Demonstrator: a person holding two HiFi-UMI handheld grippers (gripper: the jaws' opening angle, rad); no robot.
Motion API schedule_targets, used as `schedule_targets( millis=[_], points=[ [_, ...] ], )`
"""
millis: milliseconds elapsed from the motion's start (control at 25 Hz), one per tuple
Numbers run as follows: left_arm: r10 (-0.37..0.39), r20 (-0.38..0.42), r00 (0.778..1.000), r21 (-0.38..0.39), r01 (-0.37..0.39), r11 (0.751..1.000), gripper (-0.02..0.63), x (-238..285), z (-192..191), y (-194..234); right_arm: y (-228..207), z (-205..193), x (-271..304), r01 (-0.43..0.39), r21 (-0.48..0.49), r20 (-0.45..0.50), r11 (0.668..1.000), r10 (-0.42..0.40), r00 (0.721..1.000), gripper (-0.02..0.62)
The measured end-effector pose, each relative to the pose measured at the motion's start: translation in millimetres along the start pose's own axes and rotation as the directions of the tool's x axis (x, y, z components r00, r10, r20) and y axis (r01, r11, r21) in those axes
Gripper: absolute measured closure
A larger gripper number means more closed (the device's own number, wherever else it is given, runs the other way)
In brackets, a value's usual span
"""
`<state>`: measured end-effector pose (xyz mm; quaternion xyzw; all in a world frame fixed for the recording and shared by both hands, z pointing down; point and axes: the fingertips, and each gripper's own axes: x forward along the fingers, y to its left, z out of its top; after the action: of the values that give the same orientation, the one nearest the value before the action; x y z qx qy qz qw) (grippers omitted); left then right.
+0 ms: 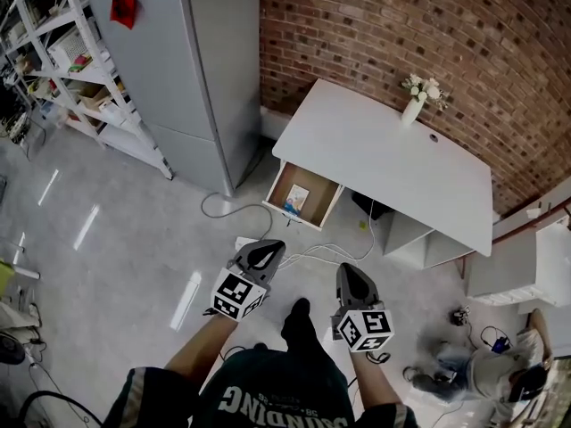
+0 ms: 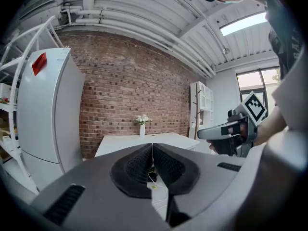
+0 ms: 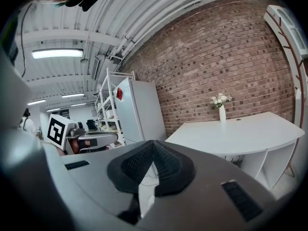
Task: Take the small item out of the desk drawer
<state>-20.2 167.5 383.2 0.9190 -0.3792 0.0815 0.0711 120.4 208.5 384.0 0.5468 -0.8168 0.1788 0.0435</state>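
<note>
The drawer (image 1: 326, 209) at the near-left edge of the table (image 1: 384, 154) already stands open, with the small item (image 1: 296, 200) lying inside. You hold the left gripper (image 1: 265, 255) and right gripper (image 1: 353, 280) well short of it, jaws clenched on nothing, since no grasp is due yet.

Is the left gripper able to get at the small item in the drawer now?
Probably not yet: the drawer is open and nothing blocks the small item, but the left gripper is shut and well short of it.
</note>
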Motion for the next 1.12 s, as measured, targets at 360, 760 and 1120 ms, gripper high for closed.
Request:
schedule_targets(
  millis=[360,760,1120],
  points=[
    [0.059,-0.012,0.998,-0.023,-0.06,0.998,0.589,67.1,20.1,41.6,-44.1,32.5,70.1,-0.069,-0.017,-0.036,0.997,0.069,0.997,0.571],
    [0.135,-0.052,0.989,-0.017,-0.136,0.991,0.589,117.4,24.7,64.9,-75.1,47.3,116.7,-0.164,-0.045,-0.07,0.985,0.16,0.985,0.571],
    [0.171,-0.067,0.983,-0.011,-0.173,0.985,0.589,134.0,30.4,67.4,-102.2,46.7,142.1,-0.166,-0.039,-0.095,0.985,0.162,0.982,0.571]
  ],
)
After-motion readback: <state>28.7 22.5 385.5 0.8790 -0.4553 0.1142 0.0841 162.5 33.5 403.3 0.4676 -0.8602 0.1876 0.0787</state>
